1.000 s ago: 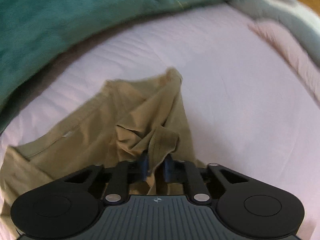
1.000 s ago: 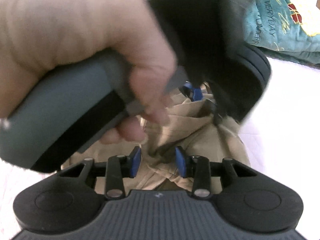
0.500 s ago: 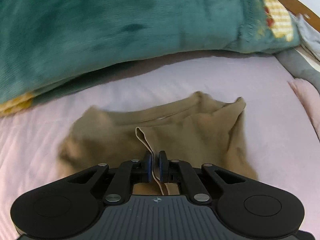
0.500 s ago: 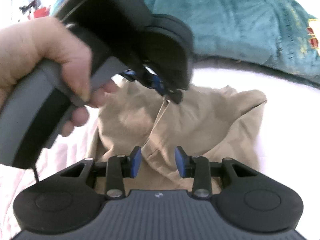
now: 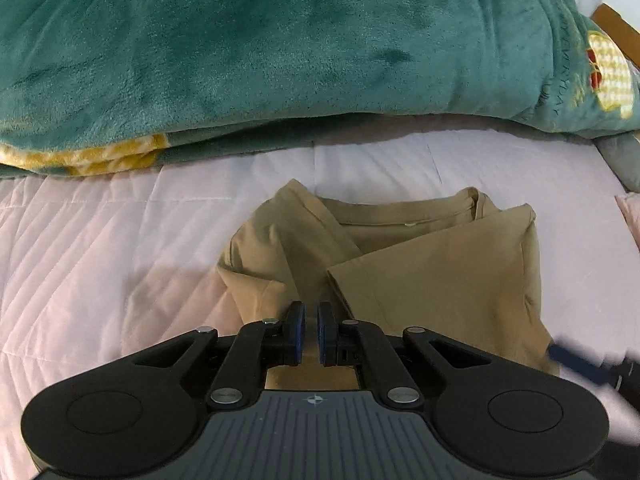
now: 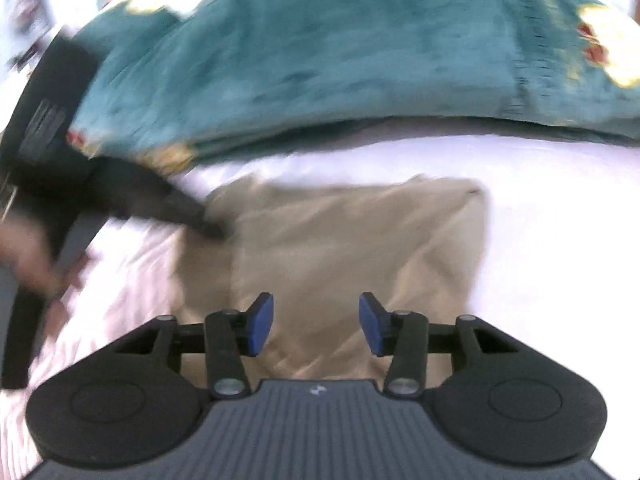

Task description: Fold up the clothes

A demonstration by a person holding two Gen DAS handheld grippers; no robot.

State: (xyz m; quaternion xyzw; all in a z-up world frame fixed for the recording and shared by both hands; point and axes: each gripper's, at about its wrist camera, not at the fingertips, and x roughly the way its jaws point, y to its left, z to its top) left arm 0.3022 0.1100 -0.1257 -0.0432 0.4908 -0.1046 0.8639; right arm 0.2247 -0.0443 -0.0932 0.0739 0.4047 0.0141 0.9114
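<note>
While your left hand-held gripper (image 5: 311, 332) sits nearly closed, gripping nothing visible, and your right hand-held gripper (image 6: 316, 322) gapes empty, the tan shirt (image 5: 420, 264) lies mid-frame on the bed (image 5: 100, 248), straight ahead, long axis crosswise.

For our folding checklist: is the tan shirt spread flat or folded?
Folded: the tan shirt has both sides turned in, overlapping below its collar, on the pink bedsheet.

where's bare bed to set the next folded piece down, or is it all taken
Bare pink sheet lies left of the tan shirt, below the teal blanket. A narrower strip runs right of the shirt toward the grey cloth. The middle is taken by the shirt and both grippers.
</note>
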